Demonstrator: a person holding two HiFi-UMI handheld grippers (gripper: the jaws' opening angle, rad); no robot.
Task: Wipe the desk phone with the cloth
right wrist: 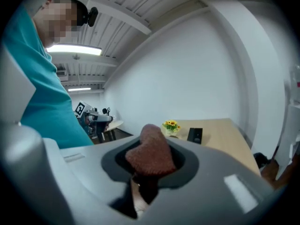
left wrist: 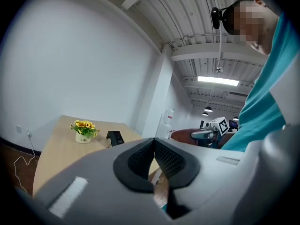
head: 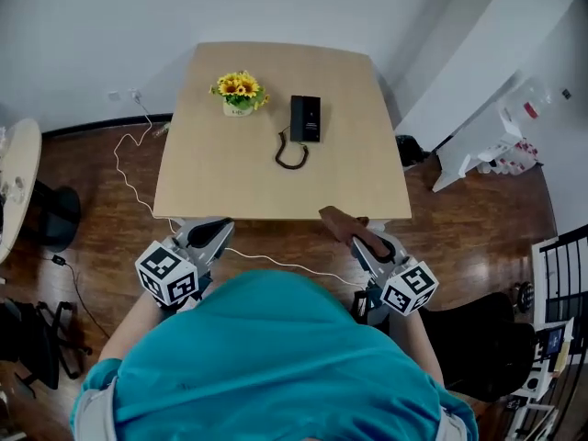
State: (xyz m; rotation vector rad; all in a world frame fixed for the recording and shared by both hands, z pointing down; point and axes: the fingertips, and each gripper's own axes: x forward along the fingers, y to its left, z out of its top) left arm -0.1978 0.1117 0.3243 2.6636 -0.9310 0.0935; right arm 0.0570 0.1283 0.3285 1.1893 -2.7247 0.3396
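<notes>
A black desk phone (head: 305, 118) with a coiled cord (head: 290, 152) lies on the wooden table (head: 276, 182), towards its far middle. It shows small in the left gripper view (left wrist: 115, 137) and the right gripper view (right wrist: 195, 135). My right gripper (head: 360, 237) is shut on a brown cloth (head: 344, 224), held just off the table's near edge; the cloth (right wrist: 150, 153) bulges out between the jaws. My left gripper (head: 214, 234) is shut with nothing in it, near the table's front left edge. Both are well short of the phone.
A small pot of yellow flowers (head: 239, 92) stands left of the phone. A white cable (head: 133, 177) trails over the wooden floor left of the table. A black chair (head: 473, 338) is at my right, a round table (head: 16, 177) at far left.
</notes>
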